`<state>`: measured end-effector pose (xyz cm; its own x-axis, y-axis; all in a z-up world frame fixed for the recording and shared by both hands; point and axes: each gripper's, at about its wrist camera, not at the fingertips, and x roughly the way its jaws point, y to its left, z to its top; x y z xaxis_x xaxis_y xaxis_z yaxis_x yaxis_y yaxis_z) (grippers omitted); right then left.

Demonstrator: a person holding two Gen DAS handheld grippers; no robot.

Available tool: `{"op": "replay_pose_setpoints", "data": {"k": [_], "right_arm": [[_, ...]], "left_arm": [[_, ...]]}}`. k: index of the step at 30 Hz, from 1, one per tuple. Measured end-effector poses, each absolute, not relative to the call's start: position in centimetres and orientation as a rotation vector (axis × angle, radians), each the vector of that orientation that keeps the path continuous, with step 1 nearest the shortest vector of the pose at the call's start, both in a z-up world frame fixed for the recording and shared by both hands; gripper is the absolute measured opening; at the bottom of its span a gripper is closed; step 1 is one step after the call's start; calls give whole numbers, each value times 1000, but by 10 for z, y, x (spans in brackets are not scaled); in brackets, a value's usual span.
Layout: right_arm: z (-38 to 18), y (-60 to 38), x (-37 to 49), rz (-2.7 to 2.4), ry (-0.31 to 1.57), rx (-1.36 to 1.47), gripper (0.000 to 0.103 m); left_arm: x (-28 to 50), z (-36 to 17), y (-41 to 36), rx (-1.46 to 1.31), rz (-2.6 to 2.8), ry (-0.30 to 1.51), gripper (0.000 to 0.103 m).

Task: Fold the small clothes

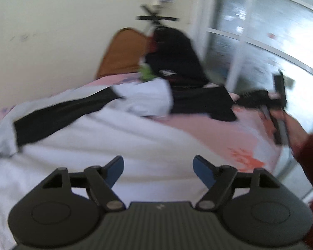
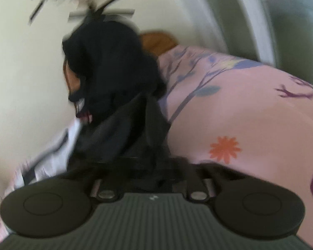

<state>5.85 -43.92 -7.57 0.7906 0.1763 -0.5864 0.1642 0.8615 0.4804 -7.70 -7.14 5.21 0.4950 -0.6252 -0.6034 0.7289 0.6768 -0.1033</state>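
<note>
A black fabric garment [image 2: 123, 137], trailing toward twelve o'clock, is being pinched by the closed right gripper [image 2: 150, 166]; the left gripper [image 1: 158, 166] is being held open, empty.

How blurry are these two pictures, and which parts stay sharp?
Left wrist view: the left gripper is crisp, while the white shirt and the window smear with motion. Right wrist view: heavier blur; the dark garment is streaked, the orange flower soft.

The left gripper [image 1: 158, 167] hung with its blue pads apart above a white garment with a black stripe [image 1: 106, 129], spread on the pink flowered bedsheet [image 1: 229, 133]; a black folded garment [image 1: 200, 102] lay behind.
</note>
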Motion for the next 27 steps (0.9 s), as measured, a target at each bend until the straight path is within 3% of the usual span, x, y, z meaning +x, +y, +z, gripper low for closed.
{"op": "replay_pose_setpoints", "data": {"k": [4,10,15,16,17,19,27], "right_arm": [[-1,-477,57,-78,459,427,5],[55,-479,80,-1,470,304,13],[35,-469,77,50,500,331,15],[28,-470,77,57,524,369,25],[23,-472,74,70,540,412,42],[12,-473,58,103,528,517,58],[-58,-469,39,74,651,987,64]], "left_arm": [[-92,61,-86,220,-875,641,75],[-89,56,-85,204,-812,641,76],[-62,53,-66,139,-711,682,80],[-57,53,-64,133,-693,684,80],[-53,53,-60,130,-675,680,81],[-44,51,-53,131,-642,660,85],[-2,25,-39,51,-557,715,88]]}}
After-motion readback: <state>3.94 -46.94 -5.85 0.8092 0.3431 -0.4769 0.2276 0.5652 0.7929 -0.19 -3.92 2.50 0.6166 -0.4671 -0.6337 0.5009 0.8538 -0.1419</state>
